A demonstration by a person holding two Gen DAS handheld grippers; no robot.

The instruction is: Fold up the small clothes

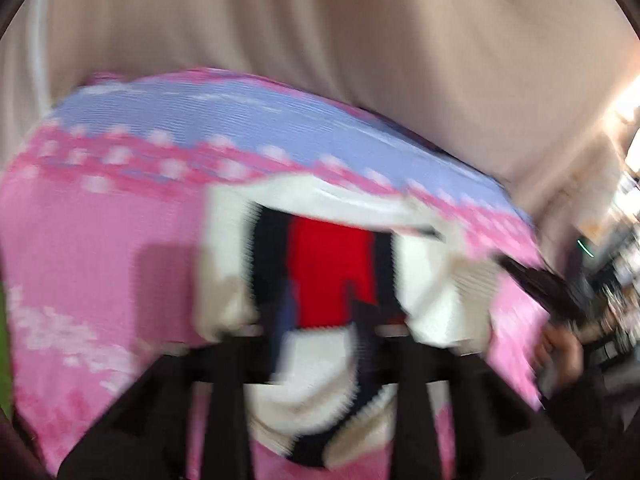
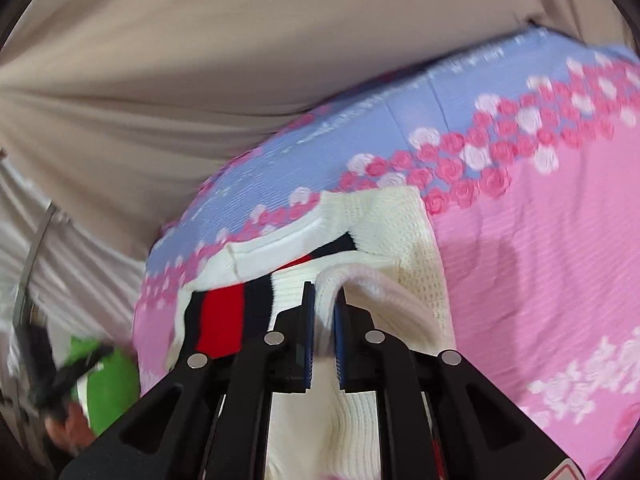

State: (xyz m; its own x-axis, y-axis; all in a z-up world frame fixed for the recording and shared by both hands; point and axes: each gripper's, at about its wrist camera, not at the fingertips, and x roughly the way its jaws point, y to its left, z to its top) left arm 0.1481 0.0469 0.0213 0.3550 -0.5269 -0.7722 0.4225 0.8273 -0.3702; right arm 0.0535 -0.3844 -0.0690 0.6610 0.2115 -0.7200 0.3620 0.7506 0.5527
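A small white knit sweater [image 2: 404, 224] with a red and navy stripe lies on a pink and lilac rose-print sheet [image 2: 540, 240]. My right gripper [image 2: 325, 292] is shut on a folded white edge of the sweater and holds it a little above the rest. In the blurred left wrist view, the sweater [image 1: 332, 276] fills the middle and my left gripper [image 1: 316, 320] is shut on its white and striped fabric. The other gripper shows dark at the right edge [image 1: 560, 300].
Beige curtain fabric [image 2: 200, 80] hangs behind the bed. A green object [image 2: 112, 384] sits at the lower left beyond the sheet's edge, beside the other hand and gripper [image 2: 48, 380]. Cluttered bright shelves [image 1: 624, 240] show at the far right.
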